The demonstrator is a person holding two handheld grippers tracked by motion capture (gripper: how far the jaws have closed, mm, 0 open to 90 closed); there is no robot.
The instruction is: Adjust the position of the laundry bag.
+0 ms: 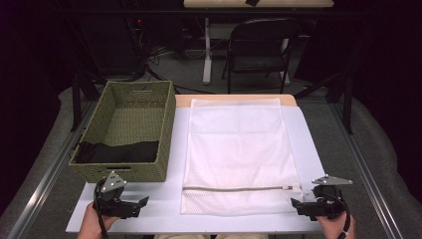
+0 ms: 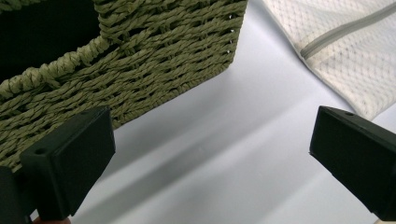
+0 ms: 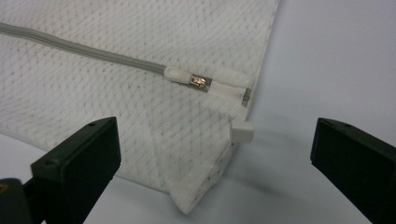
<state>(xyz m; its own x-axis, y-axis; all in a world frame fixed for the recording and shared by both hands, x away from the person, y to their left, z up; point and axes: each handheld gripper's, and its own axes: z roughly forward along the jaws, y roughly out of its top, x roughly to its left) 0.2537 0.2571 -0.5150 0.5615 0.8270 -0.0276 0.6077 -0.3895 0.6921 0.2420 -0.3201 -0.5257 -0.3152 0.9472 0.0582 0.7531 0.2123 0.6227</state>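
Your right gripper (image 3: 212, 154) hangs wide open just before the mesh laundry bag's (image 1: 238, 149) zipper pull (image 3: 201, 82), ready to unzip; your left gripper (image 2: 205, 158), equally wide, waits beside the wicker basket (image 1: 130, 172) holding dark cloth (image 1: 117, 152).

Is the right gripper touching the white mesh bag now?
Apart. In the right gripper view, the right gripper has its jaws wide open, hovering either side of the mesh bag corner near the zipper pull, with gaps visible.
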